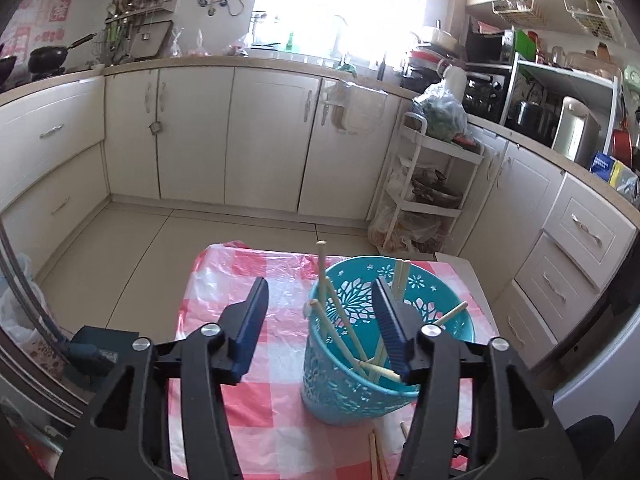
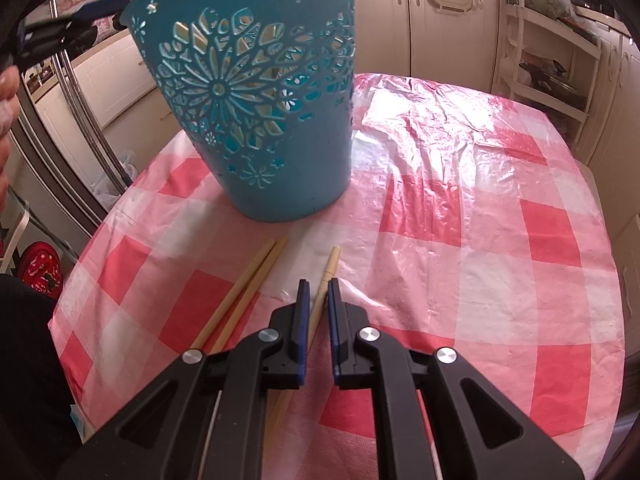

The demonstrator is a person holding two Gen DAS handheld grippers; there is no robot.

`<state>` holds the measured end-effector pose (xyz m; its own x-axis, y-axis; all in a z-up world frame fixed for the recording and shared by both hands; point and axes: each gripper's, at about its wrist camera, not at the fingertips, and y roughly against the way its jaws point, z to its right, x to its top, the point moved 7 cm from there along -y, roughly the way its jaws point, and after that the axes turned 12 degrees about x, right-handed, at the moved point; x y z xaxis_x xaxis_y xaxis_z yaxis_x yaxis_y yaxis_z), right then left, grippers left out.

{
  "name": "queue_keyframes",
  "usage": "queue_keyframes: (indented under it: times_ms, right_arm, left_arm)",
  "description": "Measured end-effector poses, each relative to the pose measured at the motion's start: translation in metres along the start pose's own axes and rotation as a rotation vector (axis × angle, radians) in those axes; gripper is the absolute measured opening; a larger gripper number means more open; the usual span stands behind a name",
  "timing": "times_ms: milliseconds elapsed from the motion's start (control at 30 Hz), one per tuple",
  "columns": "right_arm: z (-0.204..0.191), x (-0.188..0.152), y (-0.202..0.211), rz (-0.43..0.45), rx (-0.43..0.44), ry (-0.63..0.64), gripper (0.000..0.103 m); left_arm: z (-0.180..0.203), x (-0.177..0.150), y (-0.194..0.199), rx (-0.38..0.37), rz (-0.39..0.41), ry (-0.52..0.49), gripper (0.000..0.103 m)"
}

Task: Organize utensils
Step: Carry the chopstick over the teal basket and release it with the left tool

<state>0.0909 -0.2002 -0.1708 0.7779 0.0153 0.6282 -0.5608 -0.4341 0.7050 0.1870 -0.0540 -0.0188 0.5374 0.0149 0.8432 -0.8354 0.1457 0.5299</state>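
A teal cut-out basket (image 1: pixel 352 396) stands on the checked tablecloth with several wooden chopsticks (image 1: pixel 340 320) leaning inside it. My left gripper (image 1: pixel 320 286) hangs just above the basket's near rim, open, with nothing between its blue pads. In the right wrist view the same basket (image 2: pixel 256 120) rises ahead. My right gripper (image 2: pixel 318 283) is low over the cloth, shut on one chopstick (image 2: pixel 331 264) whose end sticks out past the fingertips. Two more chopsticks (image 2: pixel 240 292) lie side by side on the cloth to its left.
The red-and-white plastic cloth (image 2: pixel 480 220) covers a small table in a kitchen. A white shelf trolley (image 1: pixel 424 184) and cream cabinets (image 1: pixel 264 136) stand beyond. A person's hand (image 2: pixel 6 80) shows at the left edge.
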Motion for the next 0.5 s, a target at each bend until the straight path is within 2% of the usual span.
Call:
queue_keyframes:
  times_ms: [100, 233, 400, 500]
  right_arm:
    - [0.0, 0.0, 0.0, 0.001, -0.008, -0.005, 0.009]
    - [-0.006, -0.001, -0.002, -0.01, -0.076, 0.045, 0.009]
    - [-0.018, -0.003, -0.004, -0.014, -0.175, 0.109, 0.009]
    - [-0.016, -0.005, -0.001, -0.022, -0.156, 0.083, 0.007]
  left_arm:
    - [-0.022, -0.012, 0.006, 0.009, -0.015, 0.056, 0.059]
    - [-0.043, -0.025, -0.001, 0.014, -0.075, 0.118, 0.061]
    - [-0.058, -0.028, -0.002, 0.032, -0.069, 0.14, 0.063]
    - [-0.063, -0.032, -0.007, 0.045, -0.087, 0.151, 0.066]
